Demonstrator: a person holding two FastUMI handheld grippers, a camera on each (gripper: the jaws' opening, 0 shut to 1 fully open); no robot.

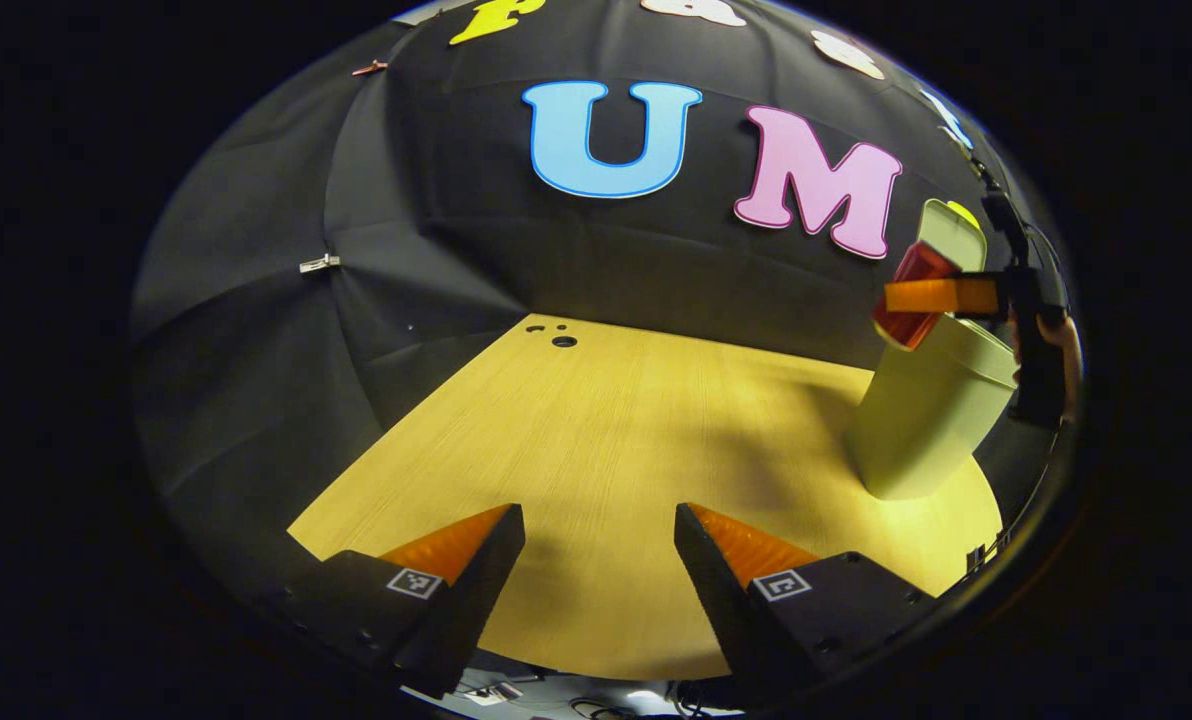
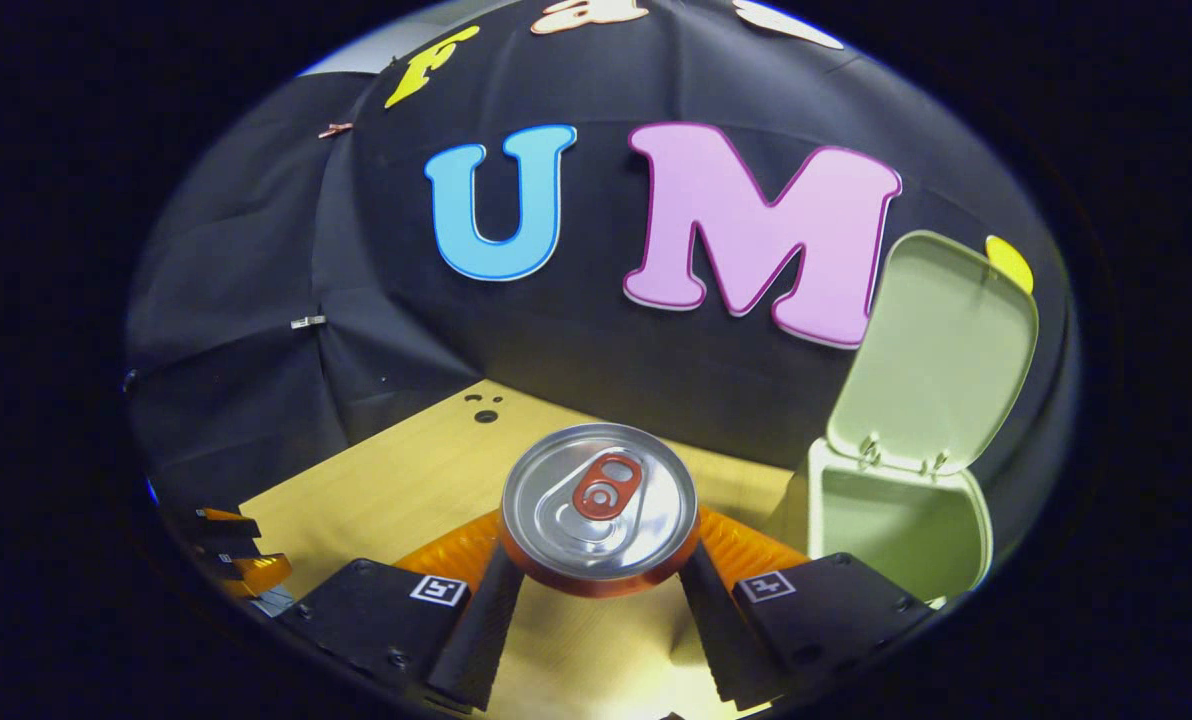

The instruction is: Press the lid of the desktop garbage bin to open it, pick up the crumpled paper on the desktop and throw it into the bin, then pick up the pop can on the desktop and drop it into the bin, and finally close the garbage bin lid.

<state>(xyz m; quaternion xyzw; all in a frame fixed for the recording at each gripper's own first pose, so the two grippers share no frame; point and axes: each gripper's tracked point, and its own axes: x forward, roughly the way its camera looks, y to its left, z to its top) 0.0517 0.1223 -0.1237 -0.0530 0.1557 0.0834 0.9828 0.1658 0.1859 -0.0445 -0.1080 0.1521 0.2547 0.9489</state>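
1. Pop can (image 2: 599,512) sits clamped between the two fingers of the right gripper (image 2: 601,580), one finger pressing on each side of its body, held up above the wooden table (image 2: 396,480).
2. Seen from the right gripper view, the can's round silver top with its red pull tab faces the camera, so its long axis runs roughly along the fingers.
3. In the left gripper view the same can (image 1: 911,295) appears tilted, held just above the open mouth of the garbage bin (image 1: 931,410), with a hand (image 1: 1061,345) behind the gripper.
4. Left gripper (image 1: 601,560) has its fingers spread well apart, gripping nothing, over bare tabletop.
5. The bin is smooth pale green plastic with rounded corners; it stands on the table's right part, and its hinged lid (image 2: 941,345) stands upright, open.
6. The tabletop is light wood grain, with small dark holes (image 1: 563,341) near its far edge.
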